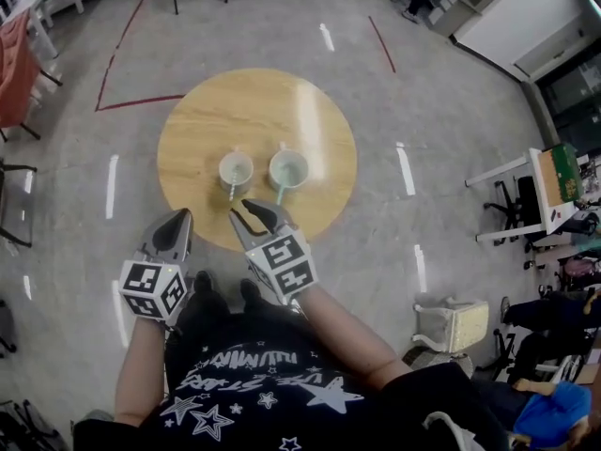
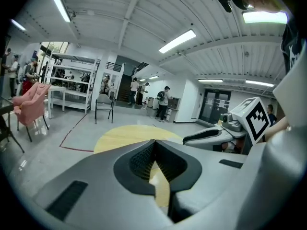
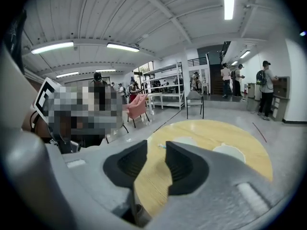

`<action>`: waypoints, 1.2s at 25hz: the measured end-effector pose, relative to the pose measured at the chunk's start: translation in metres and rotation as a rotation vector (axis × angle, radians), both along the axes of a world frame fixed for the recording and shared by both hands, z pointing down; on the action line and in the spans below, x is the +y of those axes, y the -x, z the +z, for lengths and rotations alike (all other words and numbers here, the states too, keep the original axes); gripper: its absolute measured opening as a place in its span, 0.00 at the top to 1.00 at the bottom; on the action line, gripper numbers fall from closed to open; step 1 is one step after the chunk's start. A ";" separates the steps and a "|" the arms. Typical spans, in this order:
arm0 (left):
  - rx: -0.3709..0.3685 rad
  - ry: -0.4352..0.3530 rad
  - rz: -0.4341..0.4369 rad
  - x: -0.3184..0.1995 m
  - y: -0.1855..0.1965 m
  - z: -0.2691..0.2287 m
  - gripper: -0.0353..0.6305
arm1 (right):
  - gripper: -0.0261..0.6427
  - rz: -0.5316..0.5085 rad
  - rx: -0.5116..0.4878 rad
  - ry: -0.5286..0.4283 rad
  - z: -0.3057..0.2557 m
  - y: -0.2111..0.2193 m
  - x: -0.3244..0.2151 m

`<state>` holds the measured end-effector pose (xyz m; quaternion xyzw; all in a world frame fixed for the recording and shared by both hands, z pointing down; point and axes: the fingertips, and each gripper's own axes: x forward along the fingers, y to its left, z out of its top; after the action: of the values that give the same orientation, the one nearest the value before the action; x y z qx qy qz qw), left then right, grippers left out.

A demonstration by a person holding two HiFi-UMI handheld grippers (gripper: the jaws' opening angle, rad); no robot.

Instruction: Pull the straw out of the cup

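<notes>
Lining up the parted, empty right gripper (image 1: 254, 212) at the bench's (image 1: 211, 120) near edge with the straw (image 1: 279, 194) leaning from the right cup (image 1: 288, 169) mid-bench, gripping it squarely, leaving the closed left gripper (image 1: 177, 222) aside.

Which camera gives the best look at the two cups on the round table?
The head view: the white cup and the greenish cup show whole from above, a straw in each. The right gripper view catches only their rims past its fingers. The left gripper view shows the table, no cups.
</notes>
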<state>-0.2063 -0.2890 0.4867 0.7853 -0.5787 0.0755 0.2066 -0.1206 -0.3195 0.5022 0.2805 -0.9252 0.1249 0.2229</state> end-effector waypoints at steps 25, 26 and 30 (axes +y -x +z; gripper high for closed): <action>0.049 0.047 0.232 -0.049 0.029 0.022 0.94 | 0.70 0.302 0.110 0.046 0.037 0.025 -0.044; 0.051 0.049 0.234 -0.050 0.030 0.022 0.94 | 0.73 0.309 0.114 0.046 0.038 0.024 -0.044; 0.056 0.055 0.241 -0.054 0.029 0.026 0.94 | 0.73 0.334 0.128 0.062 0.046 0.020 -0.052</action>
<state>-0.2355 -0.3428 0.5125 0.8450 -0.4718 0.0940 0.2335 -0.1406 -0.3713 0.5480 0.4306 -0.8454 0.1705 0.2660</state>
